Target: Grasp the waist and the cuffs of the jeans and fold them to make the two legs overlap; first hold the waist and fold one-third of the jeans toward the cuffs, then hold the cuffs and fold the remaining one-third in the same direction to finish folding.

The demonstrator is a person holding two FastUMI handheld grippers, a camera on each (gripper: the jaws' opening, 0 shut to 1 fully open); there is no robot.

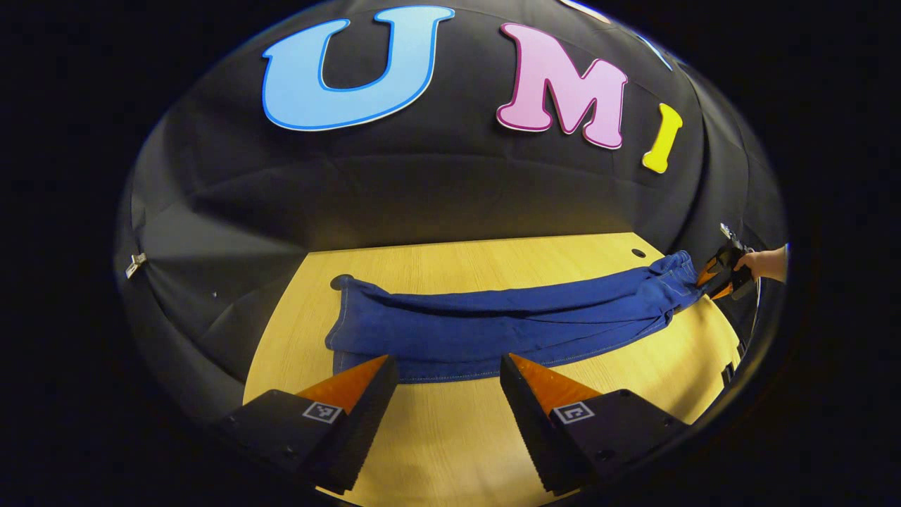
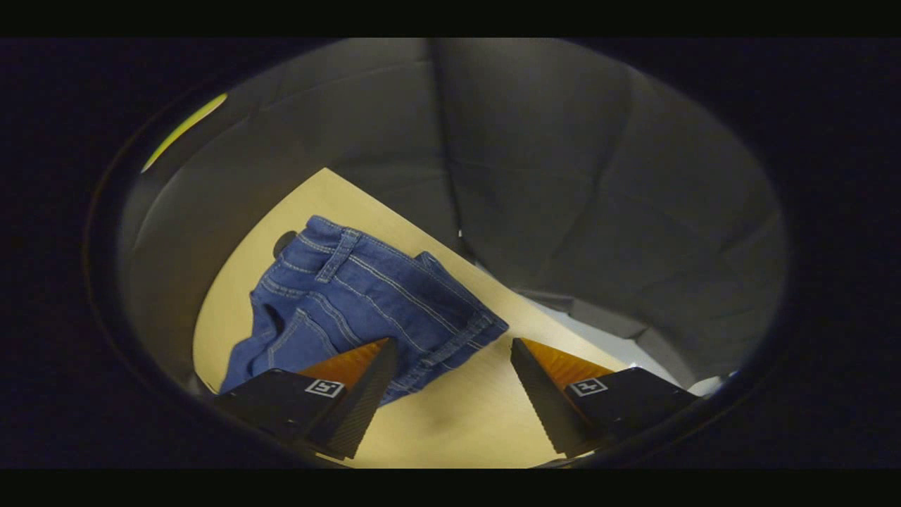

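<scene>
1. Left gripper view: jeans (image 1: 507,327), blue denim, lie stretched across a wooden table (image 1: 450,436), long axis running left to right. The two legs lie one over the other, pale stitching along the near edge.
2. Same view: cuffs (image 1: 345,331) at the left end, beside a dark round hole (image 1: 340,282) in the tabletop; waist (image 1: 672,274) at the far right end, near a second hole (image 1: 638,253).
3. Left gripper (image 1: 448,370): fingers spread wide apart, nothing between them. Both tips sit just at the near edge of the denim, close to the cuff end; contact with the cloth cannot be told.
4. Same view, far right: right gripper (image 1: 711,278) held in a person's hand (image 1: 764,264), its tips at the waist of the jeans. Too small there to tell how its fingers stand.
5. Right gripper view: waist (image 2: 394,282) of the jeans lies flat on the table (image 2: 464,422) near one table edge, belt loop and waistband seams showing, the rest of the garment running off to the lower left.
6. Right gripper (image 2: 454,366): fingers well apart, bare tabletop in the gap. The left-hand finger (image 2: 366,391) overlaps the waistband hem in the picture; the other finger (image 2: 542,401) is over wood, apart from the denim.
7. Surround: dark cloth booth wall (image 2: 563,176) behind the table; a pale floor strip (image 2: 598,338) beyond the table edge.
</scene>
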